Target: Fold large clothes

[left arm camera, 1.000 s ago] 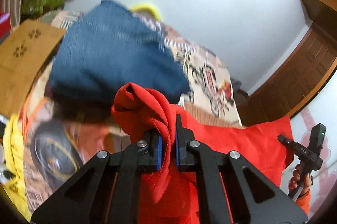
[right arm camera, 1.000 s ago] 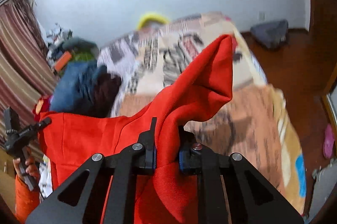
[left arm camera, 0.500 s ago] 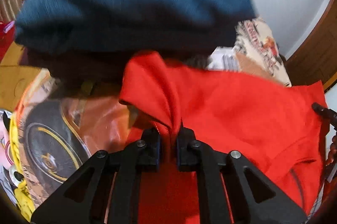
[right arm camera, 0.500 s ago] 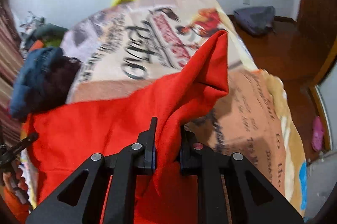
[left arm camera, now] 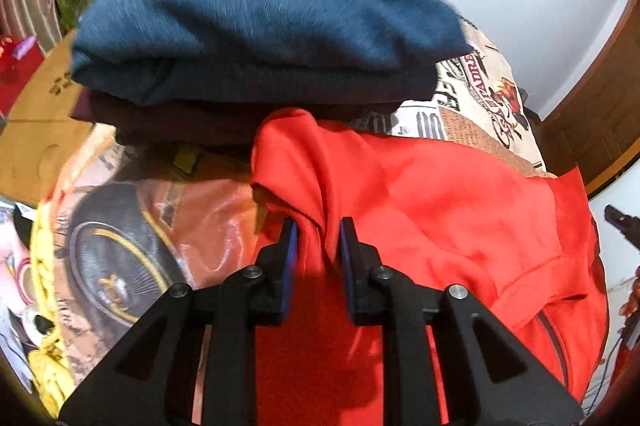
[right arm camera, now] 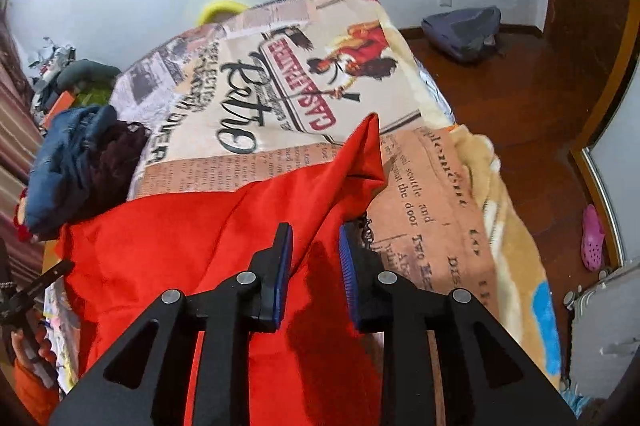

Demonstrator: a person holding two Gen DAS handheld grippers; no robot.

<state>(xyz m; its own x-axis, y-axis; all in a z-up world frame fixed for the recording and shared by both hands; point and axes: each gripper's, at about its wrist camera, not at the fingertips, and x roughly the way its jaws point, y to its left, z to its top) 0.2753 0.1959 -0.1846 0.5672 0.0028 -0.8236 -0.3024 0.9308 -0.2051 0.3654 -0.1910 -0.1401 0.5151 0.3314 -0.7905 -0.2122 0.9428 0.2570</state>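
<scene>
Both grippers, left [left arm camera: 316, 230] and right [right arm camera: 316, 236], sit with jaws parted around loose bunches of the red garment [left arm camera: 440, 209]. It's spread on the printed blanket [right arm camera: 424, 209], beside the folded blue pile [left arm camera: 260, 9].

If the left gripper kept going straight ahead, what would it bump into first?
Probably the bunched red garment between its open fingers; the left gripper would reach the stack of folded clothes afterwards. Depth is unclear.

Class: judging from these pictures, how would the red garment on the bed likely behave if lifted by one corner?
The red garment would probably sag: it peaks and creases between the left gripper's parted fingers. Probably light, since its corner stands up unsupported beyond the open right gripper.
</scene>
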